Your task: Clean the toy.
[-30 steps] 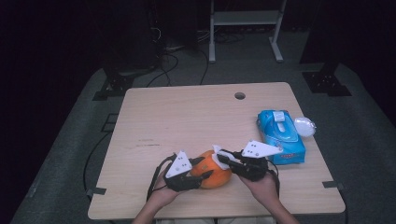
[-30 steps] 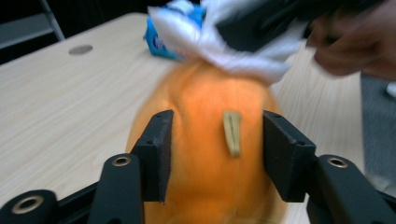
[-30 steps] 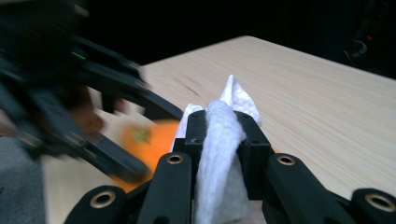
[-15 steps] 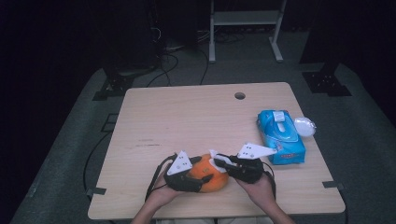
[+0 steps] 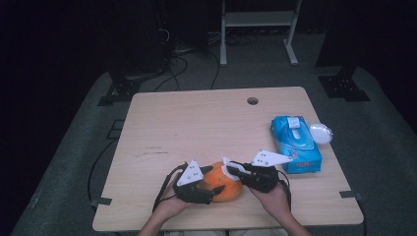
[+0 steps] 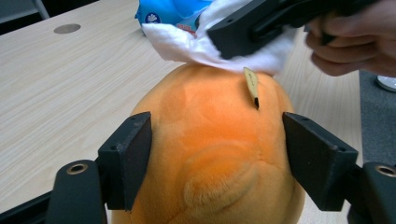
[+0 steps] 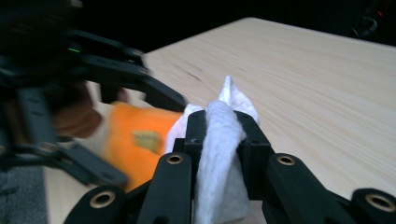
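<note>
Orange plush toy (image 6: 210, 154), base cut off between left gripper's (image 6: 217, 154) parted jaws

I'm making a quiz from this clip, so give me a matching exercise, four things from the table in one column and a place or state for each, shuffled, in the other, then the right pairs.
Things:
1. orange plush toy
2. white wipe
3. blue wipes pack
4. left gripper

Places or states:
A. lying flat near the table's right edge
B. pinched in the right gripper
C. jaws open, one on either side of the toy
D. on the table's near edge, between both grippers

Pairs: 1-D, 2-B, 3-A, 4-C
</note>
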A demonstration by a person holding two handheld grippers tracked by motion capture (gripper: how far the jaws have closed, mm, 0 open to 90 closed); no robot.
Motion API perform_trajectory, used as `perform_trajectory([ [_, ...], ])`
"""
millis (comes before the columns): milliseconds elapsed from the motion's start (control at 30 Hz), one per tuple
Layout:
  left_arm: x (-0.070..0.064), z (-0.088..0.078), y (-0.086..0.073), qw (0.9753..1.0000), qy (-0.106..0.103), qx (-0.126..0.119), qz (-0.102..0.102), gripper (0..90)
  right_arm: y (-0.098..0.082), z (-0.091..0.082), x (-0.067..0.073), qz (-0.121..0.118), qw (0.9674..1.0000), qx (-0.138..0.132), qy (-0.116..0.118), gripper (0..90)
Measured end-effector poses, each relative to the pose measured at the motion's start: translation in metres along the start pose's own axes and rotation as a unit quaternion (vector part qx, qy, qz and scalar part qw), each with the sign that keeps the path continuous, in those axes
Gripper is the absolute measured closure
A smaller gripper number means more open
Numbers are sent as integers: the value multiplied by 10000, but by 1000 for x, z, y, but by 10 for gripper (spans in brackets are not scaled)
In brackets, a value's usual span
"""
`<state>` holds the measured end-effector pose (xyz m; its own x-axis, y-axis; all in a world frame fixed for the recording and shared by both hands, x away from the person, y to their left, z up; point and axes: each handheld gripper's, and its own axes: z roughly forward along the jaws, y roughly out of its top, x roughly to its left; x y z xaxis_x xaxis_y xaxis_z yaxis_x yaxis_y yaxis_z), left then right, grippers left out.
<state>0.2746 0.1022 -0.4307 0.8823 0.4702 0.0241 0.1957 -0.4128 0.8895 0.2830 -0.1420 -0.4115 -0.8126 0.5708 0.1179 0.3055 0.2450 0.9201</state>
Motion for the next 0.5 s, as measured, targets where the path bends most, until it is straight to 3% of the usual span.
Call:
perform_trajectory([
  [67,-1,0,0,10000,-28,0,50,269,3,1,8,-122,9998,-43,154,763],
  [133,2,-4,1,9999,-126,-32,-18,231,3,3,10,-270,9996,10,118,763],
  [267,9,-8,1,9998,-79,-14,-207,139,-4,3,-5,-134,9998,83,-77,763],
  [333,11,-7,-1,9996,-96,90,-242,133,-6,-1,-13,78,9998,61,-148,763],
  [400,10,-4,-4,9996,-140,161,-211,158,-5,-4,-14,125,9998,21,-131,764],
  [500,5,-3,-3,9997,59,223,83,273,0,-3,1,11,10000,-37,64,764],
])
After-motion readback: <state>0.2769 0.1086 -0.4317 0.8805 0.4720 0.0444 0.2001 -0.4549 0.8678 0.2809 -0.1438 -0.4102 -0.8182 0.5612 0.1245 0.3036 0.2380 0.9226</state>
